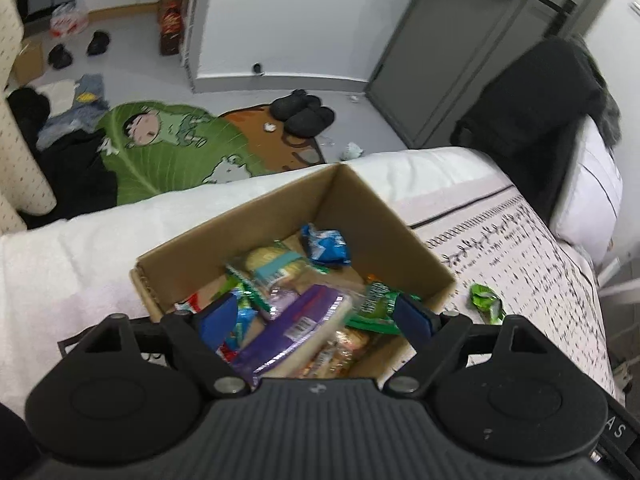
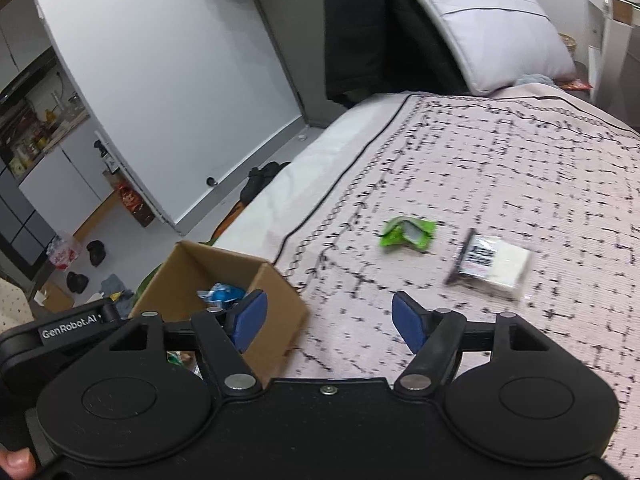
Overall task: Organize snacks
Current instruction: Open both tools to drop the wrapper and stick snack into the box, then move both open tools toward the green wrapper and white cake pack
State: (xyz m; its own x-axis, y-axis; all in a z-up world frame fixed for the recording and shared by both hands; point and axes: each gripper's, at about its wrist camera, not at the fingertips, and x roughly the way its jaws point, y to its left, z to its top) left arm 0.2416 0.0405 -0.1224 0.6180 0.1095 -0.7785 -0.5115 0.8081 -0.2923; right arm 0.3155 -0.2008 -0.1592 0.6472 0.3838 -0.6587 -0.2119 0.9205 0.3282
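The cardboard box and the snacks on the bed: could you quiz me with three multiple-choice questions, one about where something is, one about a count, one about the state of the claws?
1. Where does the cardboard box stand?
A. On the floor mat
B. On the bed, near its edge
C. On a chair

2. How many snack packets lie loose on the patterned bedspread, seen from the right wrist?
A. Two
B. Five
C. None

3. How are the two claws?
A. Both shut on packets
B. One open, one shut
C. Both open and empty

Answers:
1. B, it rests on the white bedding with the floor beyond it.
2. A, a green packet and a white packet.
3. C, the left claw and right claw show spread blue pads with nothing between them.
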